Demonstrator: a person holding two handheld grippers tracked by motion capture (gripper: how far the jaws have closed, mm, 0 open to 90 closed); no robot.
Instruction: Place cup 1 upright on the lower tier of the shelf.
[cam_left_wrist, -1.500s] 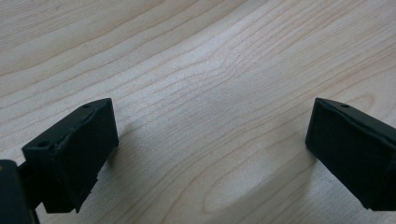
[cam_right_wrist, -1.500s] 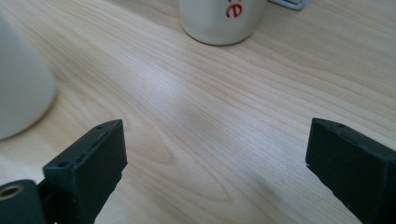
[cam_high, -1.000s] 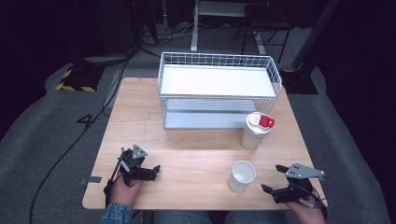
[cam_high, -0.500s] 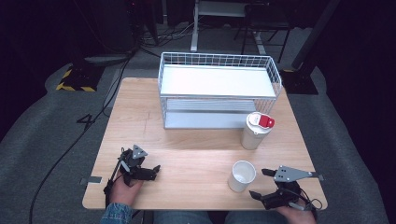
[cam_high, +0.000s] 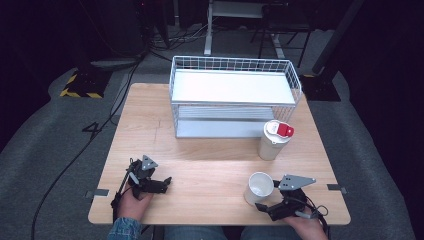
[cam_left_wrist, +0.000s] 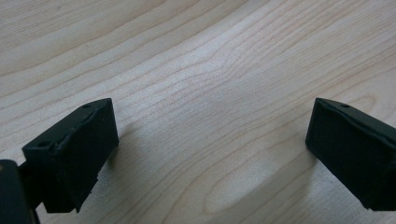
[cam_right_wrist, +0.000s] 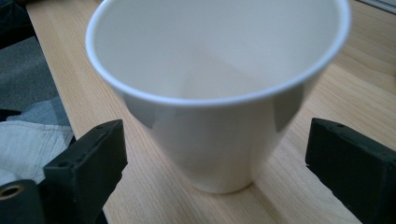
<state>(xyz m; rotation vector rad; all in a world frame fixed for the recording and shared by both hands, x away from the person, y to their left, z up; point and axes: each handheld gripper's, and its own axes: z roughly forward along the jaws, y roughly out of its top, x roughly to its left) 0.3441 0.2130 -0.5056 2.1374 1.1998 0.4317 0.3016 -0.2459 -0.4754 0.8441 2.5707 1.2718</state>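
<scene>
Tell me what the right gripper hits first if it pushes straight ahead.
Most likely the white paper cup: it stands upright directly between the right gripper's open jaws, which do not seem to touch it yet.
</scene>
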